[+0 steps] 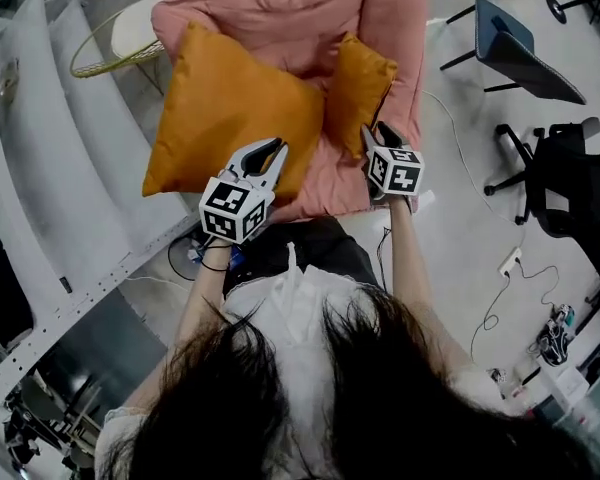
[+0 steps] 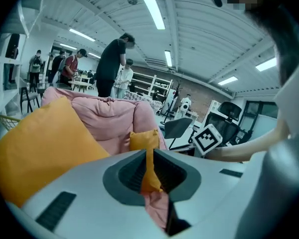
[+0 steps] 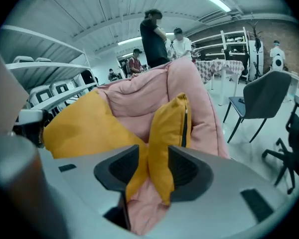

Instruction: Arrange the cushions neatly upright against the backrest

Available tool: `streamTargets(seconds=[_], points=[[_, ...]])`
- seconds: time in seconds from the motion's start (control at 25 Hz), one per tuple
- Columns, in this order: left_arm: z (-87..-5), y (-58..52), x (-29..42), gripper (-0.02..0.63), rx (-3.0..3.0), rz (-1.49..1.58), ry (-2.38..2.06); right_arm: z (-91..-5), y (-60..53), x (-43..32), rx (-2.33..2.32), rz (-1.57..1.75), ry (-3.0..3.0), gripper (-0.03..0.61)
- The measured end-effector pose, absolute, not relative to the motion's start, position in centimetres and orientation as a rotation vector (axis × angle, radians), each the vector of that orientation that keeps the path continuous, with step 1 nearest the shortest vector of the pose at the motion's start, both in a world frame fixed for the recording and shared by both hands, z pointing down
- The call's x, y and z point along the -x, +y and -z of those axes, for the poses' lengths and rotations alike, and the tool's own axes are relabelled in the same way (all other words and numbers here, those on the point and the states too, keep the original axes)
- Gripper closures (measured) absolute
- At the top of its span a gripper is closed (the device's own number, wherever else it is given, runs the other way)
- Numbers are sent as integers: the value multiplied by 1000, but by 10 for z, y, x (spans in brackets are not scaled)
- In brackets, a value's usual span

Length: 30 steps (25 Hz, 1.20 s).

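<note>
Dark hair [image 1: 310, 398] fills the bottom of the head view. Beyond it, a large orange cushion [image 1: 220, 108] and a small orange cushion [image 1: 358, 83] are seen leaning on the pink armchair [image 1: 280, 8], each with a gripper at its lower corner. In the left gripper view, the left gripper [image 2: 148, 171] is clamped on a thin fold of orange fabric. In the right gripper view, the right gripper [image 3: 157, 171] is parted, with the small orange cushion's corner lying between its jaws.
</note>
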<state>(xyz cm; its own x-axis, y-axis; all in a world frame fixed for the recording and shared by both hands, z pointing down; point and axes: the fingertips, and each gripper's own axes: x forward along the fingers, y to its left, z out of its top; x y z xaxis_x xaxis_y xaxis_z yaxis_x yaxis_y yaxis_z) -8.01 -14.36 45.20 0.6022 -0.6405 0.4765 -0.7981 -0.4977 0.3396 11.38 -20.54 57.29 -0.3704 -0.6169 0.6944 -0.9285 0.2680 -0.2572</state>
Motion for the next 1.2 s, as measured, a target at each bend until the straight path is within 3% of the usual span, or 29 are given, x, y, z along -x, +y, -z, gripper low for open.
streamTargets(seconds=[0.08, 0.36, 0.56, 0.84, 1.2], points=[[-457, -148, 84, 575, -2256, -387, -1148, -600, -223, -121, -1373, -897, -2036, 356], [-477, -153, 88, 575, -2190, -495, -1172, -683, -258, -131, -1278, -906, -1885, 295], [-480, -153, 85, 575, -2156, -479, -1199, -693, -267, -124, -1233, -939, -1946, 298], [-474, -144, 92, 575, -2198, -525, -1195, -673, -249, -106, -1214, -977, -1946, 408], [-454, -119, 106, 575, -2298, -516, -1154, -617, -173, -112, -1273, -1022, -1950, 425]])
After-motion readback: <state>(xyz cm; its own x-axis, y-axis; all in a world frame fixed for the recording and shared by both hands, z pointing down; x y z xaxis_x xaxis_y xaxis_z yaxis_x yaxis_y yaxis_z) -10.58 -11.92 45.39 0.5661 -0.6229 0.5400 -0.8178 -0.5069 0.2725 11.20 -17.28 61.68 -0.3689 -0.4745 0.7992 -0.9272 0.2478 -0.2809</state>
